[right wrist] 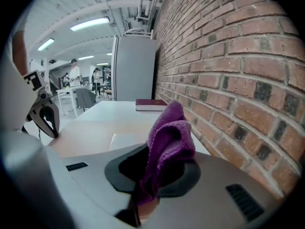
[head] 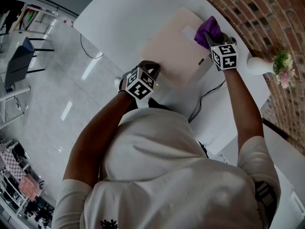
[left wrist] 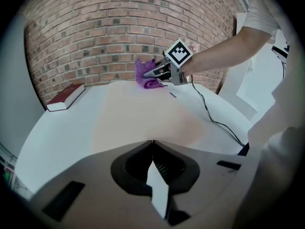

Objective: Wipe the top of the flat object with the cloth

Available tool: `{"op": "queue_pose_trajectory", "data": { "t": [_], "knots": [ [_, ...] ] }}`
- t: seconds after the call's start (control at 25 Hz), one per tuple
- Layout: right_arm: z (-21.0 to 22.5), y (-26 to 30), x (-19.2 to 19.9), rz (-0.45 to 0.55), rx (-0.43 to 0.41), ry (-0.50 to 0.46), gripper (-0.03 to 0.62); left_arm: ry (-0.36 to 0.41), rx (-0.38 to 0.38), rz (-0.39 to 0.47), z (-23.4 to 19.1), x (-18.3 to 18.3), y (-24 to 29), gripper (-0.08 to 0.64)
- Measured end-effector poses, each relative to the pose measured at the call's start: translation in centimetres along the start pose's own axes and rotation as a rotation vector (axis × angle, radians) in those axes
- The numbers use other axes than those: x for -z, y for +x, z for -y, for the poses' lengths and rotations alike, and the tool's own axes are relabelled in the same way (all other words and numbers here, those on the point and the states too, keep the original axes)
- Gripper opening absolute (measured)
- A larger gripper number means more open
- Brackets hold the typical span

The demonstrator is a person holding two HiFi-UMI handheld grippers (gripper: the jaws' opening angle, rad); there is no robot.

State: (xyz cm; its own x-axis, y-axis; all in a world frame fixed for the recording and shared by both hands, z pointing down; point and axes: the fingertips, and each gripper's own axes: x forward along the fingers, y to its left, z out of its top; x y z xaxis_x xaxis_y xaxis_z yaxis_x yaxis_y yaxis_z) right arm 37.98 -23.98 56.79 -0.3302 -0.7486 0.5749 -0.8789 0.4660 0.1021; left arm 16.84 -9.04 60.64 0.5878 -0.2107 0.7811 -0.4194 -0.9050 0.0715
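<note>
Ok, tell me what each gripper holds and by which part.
Right gripper: the purple cloth, pinched by its bunched lower end, the rest standing past the jaws. Left gripper: shut, nothing held.

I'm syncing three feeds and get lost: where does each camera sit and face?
Head view: on the head, steeply down on the flat object; both arms show.
Left gripper view: on the shut left gripper, facing the brick wall; right forearm shows.
Right gripper view: on the right gripper clamping the cloth, along the wall.
Shared: both gripper views show the book.
</note>
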Motion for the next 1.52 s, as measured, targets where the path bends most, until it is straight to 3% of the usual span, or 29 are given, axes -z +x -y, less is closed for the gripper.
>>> {"op": "queue_pose_trajectory", "data": {
  "t": [0.32, 0.48, 0.68, 0.96, 1.28, 1.4, 1.52],
  "knots": [
    [4.2, 0.6, 0.0, -0.027, 0.107, 0.008, 0.077, 0.004, 0.004, -0.003, 0.0, 0.2, -0.2, 0.025],
    [3.7, -0.4, -1.3, 0.025, 0.086, 0.012, 0.077, 0.004, 0.005, -0.001, 0.0, 0.0, 0.2, 0.025],
    [-0.8, -3.5, -3.6, 0.114, 0.003, -0.028, 0.077, -0.005, 0.008, 0.003, 0.0, 0.0, 0.4, 0.025],
    [-11.5, -7.3, -4.7, 0.169, -0.223, -0.115, 0.077, -0.017, 0.011, 0.009, 0.0, 0.0, 0.5, 0.025],
    [-22.8, -9.9, -2.8, 0.144, -0.447, -0.041, 0.077, -0.019, 0.012, 0.009, -0.2, 0.1, -0.1, 0.025],
    [-24.8, -10.1, -1.1, 0.111, -0.486, -0.010, 0.077, -0.026, 0.016, 0.007, -0.2, 0.1, -0.1, 0.025],
    [-24.0, -9.5, 0.6, 0.086, -0.465, -0.002, 0.077, -0.030, 0.018, 0.006, -0.2, 0.1, -0.1, 0.025]
  ]
}}
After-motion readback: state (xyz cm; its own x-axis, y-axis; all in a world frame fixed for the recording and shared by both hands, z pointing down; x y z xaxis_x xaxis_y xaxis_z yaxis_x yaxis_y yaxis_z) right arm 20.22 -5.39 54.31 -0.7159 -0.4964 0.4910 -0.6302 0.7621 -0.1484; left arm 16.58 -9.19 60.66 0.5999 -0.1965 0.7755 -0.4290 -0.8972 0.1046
